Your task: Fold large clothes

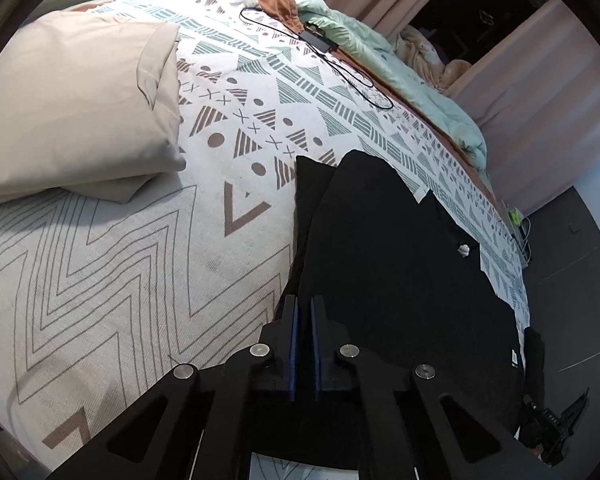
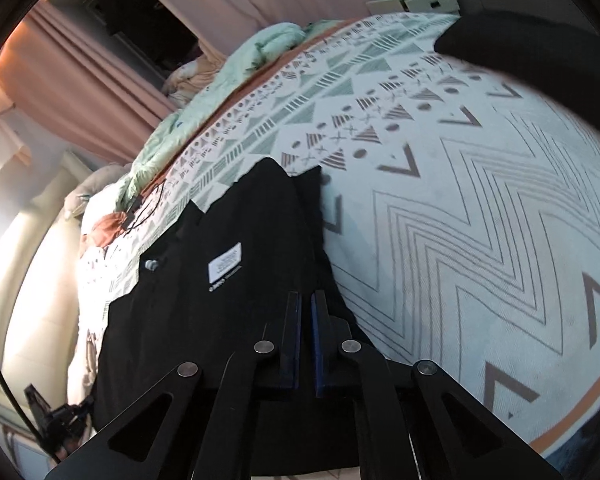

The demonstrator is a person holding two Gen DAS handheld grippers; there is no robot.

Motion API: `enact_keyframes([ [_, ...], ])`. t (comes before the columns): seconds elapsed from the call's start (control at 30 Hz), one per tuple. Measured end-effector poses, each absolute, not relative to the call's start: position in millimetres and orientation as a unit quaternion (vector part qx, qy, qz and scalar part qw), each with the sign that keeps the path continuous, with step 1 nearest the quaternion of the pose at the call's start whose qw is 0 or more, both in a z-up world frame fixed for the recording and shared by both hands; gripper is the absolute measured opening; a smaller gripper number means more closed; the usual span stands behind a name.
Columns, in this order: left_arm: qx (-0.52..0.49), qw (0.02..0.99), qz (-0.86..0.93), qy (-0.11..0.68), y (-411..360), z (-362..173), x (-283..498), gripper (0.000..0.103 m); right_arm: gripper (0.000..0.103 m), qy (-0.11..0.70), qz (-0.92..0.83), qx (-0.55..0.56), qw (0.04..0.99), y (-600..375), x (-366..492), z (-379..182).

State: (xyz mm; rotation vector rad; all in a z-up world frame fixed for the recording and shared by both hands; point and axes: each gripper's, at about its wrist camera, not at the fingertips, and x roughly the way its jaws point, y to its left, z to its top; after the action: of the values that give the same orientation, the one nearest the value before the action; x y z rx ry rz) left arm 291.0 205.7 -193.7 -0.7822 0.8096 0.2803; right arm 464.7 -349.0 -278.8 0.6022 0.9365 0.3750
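A large black garment (image 1: 388, 248) lies along the patterned bedsheet (image 1: 140, 248), with one layer folded over lengthwise. My left gripper (image 1: 304, 304) is at one end, shut on the garment's edge, with dark cloth between the blue pads. In the right wrist view the same garment (image 2: 252, 232) shows a white label (image 2: 225, 266) and a small white fastener (image 2: 151, 265). At the opposite end, my right gripper (image 2: 306, 300) is shut on the cloth edge beside the bare sheet (image 2: 480, 220).
A folded beige cloth (image 1: 72, 100) rests on the bed at the left. A black cable with an adapter (image 1: 320, 40) and a mint duvet (image 1: 400, 68) lie along the far side. Pink curtains (image 1: 540, 80) stand behind. A dark blurred shape (image 2: 520, 40) sits at the upper right.
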Motion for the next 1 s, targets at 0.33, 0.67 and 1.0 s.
enact_keyframes([
  [0.33,-0.372,0.835,0.139,0.381,210.8,-193.5,312.0,0.004,0.004,0.441,0.179,0.291,0.83,-338.3,487.3,-276.4],
  [0.67,-0.376,0.83,0.147,0.386,219.8,-199.4,338.9,0.003,0.003,0.446,0.185,0.284,0.829,-317.4,523.1,-276.3],
  [1.0,-0.385,0.828,0.148,0.379,224.8,-202.5,340.2,0.003,0.004,0.454,0.187,0.281,0.824,-312.7,536.2,-271.2],
])
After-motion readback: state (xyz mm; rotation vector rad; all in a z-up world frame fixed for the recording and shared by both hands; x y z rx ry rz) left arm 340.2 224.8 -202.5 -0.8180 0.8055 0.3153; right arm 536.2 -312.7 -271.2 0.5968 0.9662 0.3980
